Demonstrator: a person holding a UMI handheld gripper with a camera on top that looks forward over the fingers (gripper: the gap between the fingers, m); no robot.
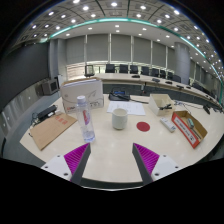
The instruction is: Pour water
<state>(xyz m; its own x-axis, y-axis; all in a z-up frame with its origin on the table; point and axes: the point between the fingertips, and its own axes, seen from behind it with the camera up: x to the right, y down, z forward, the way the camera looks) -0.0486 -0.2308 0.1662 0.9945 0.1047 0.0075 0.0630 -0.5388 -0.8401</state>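
A clear plastic water bottle (86,118) with a white cap stands upright on the pale table (115,150), ahead of my left finger. A white cup (120,118) stands to its right, farther along the table. A small red disc (143,126) lies flat to the right of the cup. My gripper (112,158) is open, its magenta pads (77,155) spread wide with only bare table between them. The bottle and cup are both beyond the fingertips, untouched.
A white box (82,95) stands behind the bottle. A flat brown cardboard piece (50,130) lies to the left. An orange and red box (188,127) and a white packet (167,124) lie at the right. A cardboard box (160,104) sits farther back. Desks and chairs fill the room behind.
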